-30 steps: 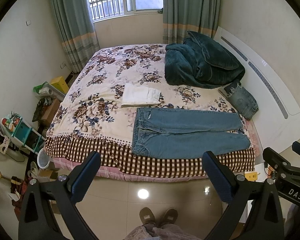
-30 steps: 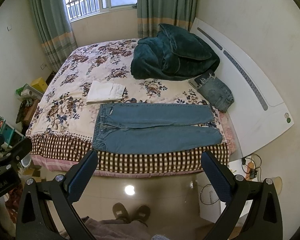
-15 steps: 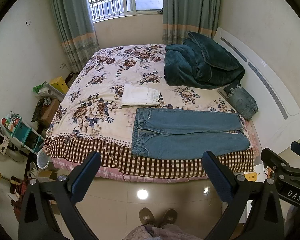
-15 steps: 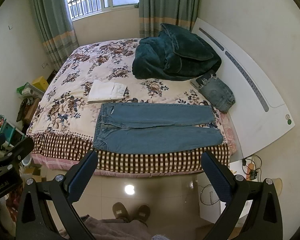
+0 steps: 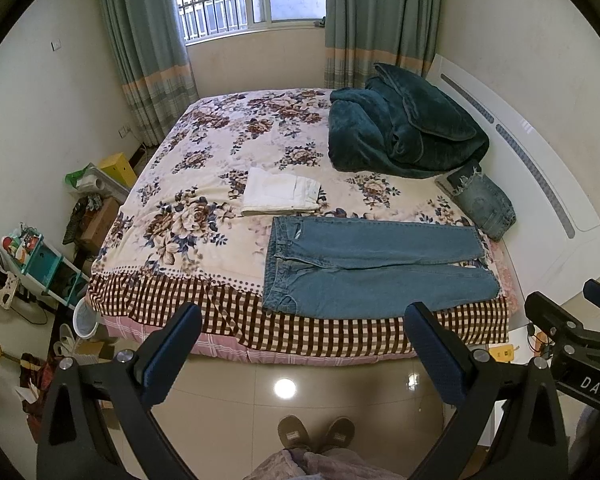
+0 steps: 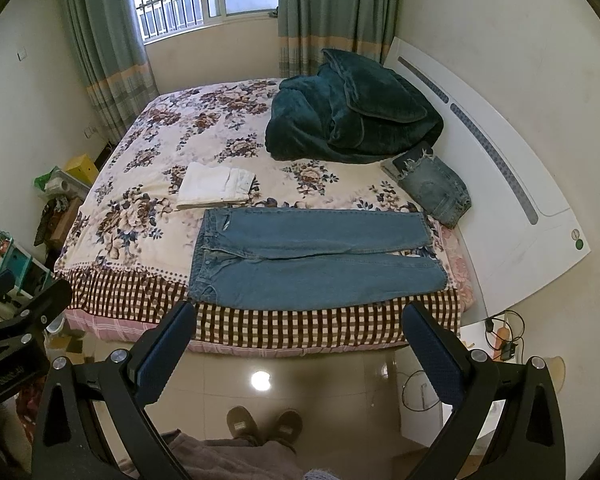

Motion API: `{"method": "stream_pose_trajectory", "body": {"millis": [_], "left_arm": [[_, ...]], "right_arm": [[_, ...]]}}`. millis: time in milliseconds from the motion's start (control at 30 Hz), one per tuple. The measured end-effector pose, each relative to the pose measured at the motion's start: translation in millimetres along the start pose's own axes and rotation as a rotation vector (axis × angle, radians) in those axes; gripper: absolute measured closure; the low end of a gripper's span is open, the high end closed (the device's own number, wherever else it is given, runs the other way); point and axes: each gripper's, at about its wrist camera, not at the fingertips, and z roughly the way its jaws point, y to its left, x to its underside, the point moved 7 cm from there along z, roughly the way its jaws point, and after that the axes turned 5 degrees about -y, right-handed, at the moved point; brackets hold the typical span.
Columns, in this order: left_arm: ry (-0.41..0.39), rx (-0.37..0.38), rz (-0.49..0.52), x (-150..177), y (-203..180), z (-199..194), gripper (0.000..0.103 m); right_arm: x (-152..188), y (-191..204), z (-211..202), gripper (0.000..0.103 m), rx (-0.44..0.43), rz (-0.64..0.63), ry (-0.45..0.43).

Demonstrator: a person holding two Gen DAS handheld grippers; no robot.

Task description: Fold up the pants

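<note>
Blue jeans [image 5: 372, 266] lie flat near the front edge of the bed [image 5: 204, 200], waistband to the left, both legs stretched to the right; they also show in the right wrist view [image 6: 312, 258]. My left gripper [image 5: 302, 354] is open and empty, held over the floor in front of the bed, well short of the jeans. My right gripper [image 6: 298, 354] is open and empty too, at about the same distance. The right gripper's body shows at the right edge of the left wrist view [image 5: 572, 336].
Folded white pants [image 5: 280, 192] and a folded denim piece [image 5: 484, 200] lie on the bed. A dark green blanket [image 5: 400, 132] is heaped by the white headboard [image 5: 540, 184]. Clutter and shelves [image 5: 32, 256] line the left wall. My slippered feet [image 5: 316, 432] stand on glossy tiles.
Both views have shifted only slightly; the bed sits a touch lower in the right wrist view. The jeans have not moved and both grippers stay open.
</note>
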Motion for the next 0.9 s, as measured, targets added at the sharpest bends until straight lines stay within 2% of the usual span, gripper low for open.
{"method": "stream_pose_trajectory", "body": {"millis": [633,833,900], "left_arm": [[-0.002,0.005,0.005,-10.1,-2.2,2.9,0.0],[-0.004,0.012,0.014,-19.4,-4.5,11.8,0.0],[-0.026,0.0,0.015,-24.6,-1.5,18.9,0.0]], "right_arm": [[-6.1,-0.2,-0.6,0.0,-0.005,0.012,0.0],[-0.6,-0.1,3.7,0.0,0.015,0.045,0.002],[0.0,-0.6,8.2,0.0,0.039,0.067,-0.007]]}}
